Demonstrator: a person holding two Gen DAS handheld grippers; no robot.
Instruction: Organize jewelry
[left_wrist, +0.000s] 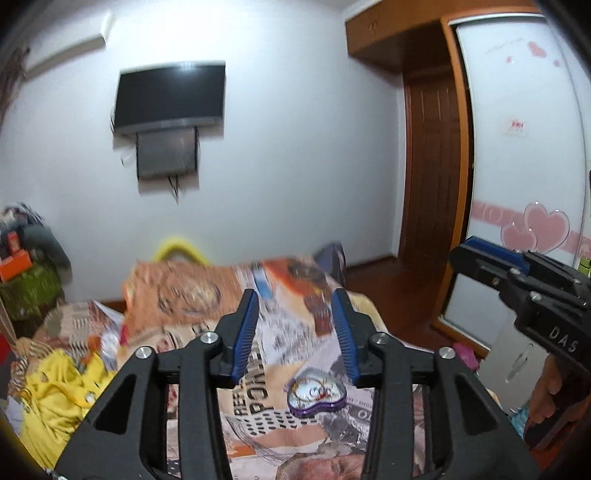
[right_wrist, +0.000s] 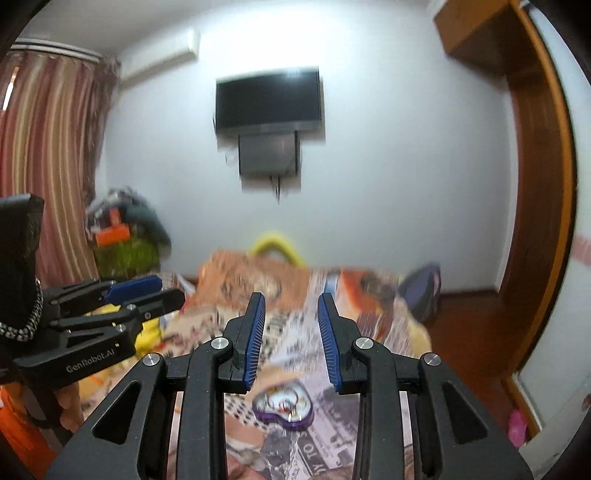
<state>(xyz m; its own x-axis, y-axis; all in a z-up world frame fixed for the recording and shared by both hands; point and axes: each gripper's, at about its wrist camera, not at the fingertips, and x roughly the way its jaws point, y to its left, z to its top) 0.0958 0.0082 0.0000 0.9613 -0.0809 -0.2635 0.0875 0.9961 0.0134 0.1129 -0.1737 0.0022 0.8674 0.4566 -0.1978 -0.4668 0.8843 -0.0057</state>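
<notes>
A purple heart-shaped jewelry box (left_wrist: 316, 397) lies open on the patterned bedspread (left_wrist: 266, 439), with small pieces of jewelry inside. My left gripper (left_wrist: 295, 295) hangs above and before the box, jaws open and nothing between the blue pads. The right wrist view shows the same box (right_wrist: 284, 406) low between the fingers of my right gripper (right_wrist: 291, 297), which stands open and empty above it. Each gripper shows in the other's view: the right gripper (left_wrist: 480, 254) at the right edge, the left gripper (right_wrist: 147, 291) at the left edge. Both views are blurred.
A folded orange quilt (left_wrist: 184, 291) lies at the far end of the bed and a yellow garment (left_wrist: 59, 391) at its left. A TV (left_wrist: 170, 96) hangs on the far wall. A wardrobe with heart stickers (left_wrist: 524, 147) and a wooden door (left_wrist: 432, 173) stand right. Clutter (right_wrist: 122, 236) and a striped curtain (right_wrist: 48, 155) are left.
</notes>
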